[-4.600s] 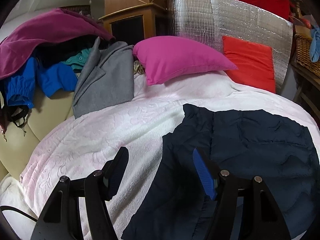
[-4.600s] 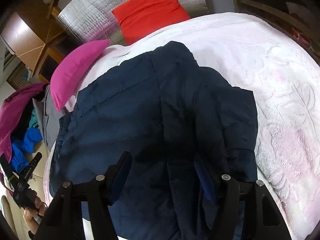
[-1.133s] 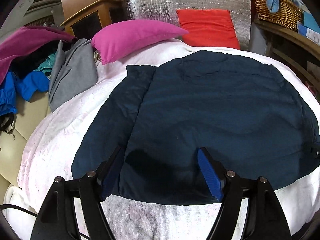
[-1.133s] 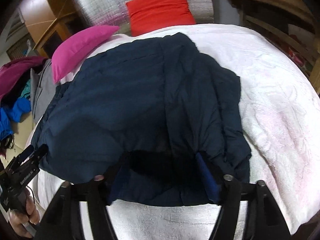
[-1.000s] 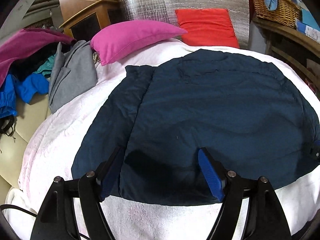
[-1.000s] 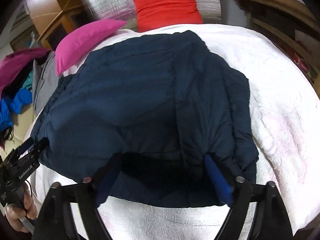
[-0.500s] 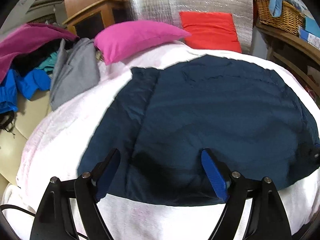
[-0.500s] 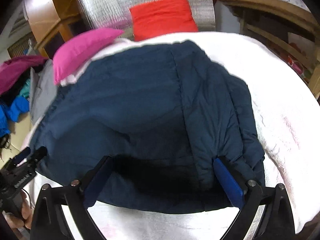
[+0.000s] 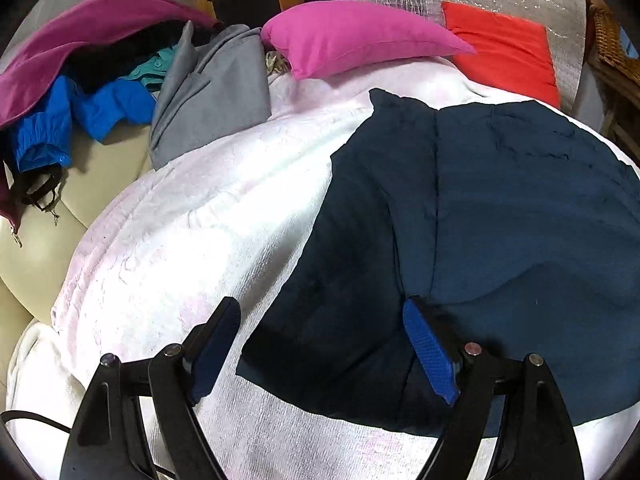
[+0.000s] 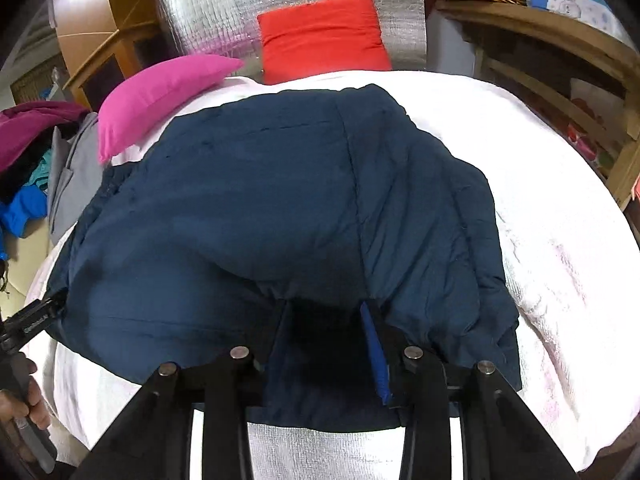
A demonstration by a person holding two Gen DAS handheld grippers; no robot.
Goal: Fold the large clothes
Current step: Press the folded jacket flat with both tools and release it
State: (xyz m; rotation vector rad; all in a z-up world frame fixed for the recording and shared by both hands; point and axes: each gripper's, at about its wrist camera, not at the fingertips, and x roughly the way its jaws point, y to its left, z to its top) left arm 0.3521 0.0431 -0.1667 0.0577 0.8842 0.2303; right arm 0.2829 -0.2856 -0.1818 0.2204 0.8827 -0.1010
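Gripping near hem of navy jacket [image 10: 256,208]: right gripper [image 10: 326,334] jaws narrowed, fabric bunched between. Left gripper [image 9: 320,352] jaws spread, empty, straddling jacket's left near corner. Jacket flat on white bed [image 9: 180,216], long axis toward pink pillow [image 9: 352,38]. Both near hem; right closer.

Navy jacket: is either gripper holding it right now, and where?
The right gripper is partly closed around a bunch of the navy jacket near its bottom hem; a firm pinch cannot be told. The left gripper holds nothing.
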